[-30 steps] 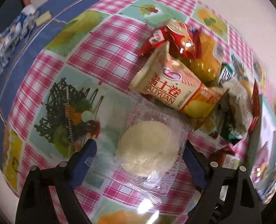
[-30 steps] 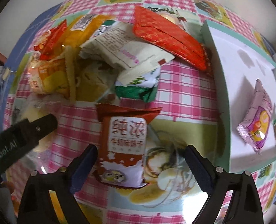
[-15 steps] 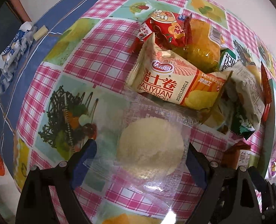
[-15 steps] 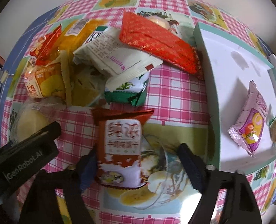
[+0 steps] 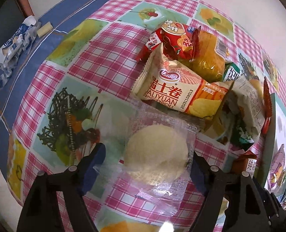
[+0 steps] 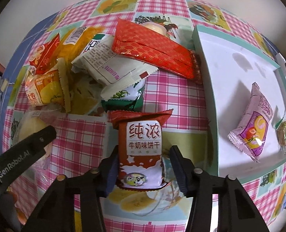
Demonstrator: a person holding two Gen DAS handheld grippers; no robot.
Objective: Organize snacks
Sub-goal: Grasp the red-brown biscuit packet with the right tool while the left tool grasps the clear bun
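Two hand-held grippers closing over snacks on the checked tabletop (image 5: pixel 108 61).

The left hand-held gripper (image 5: pixel 146 160) narrows around a clear-wrapped pale round cake (image 5: pixel 156 152), its pads not yet pressing. Only the right wrist view shows the right hand-held gripper (image 6: pixel 143 166) closing on a brown biscuit packet (image 6: pixel 141 150), left pad touching, and the white tray (image 6: pixel 230 89) holding a purple packet (image 6: pixel 253 123).
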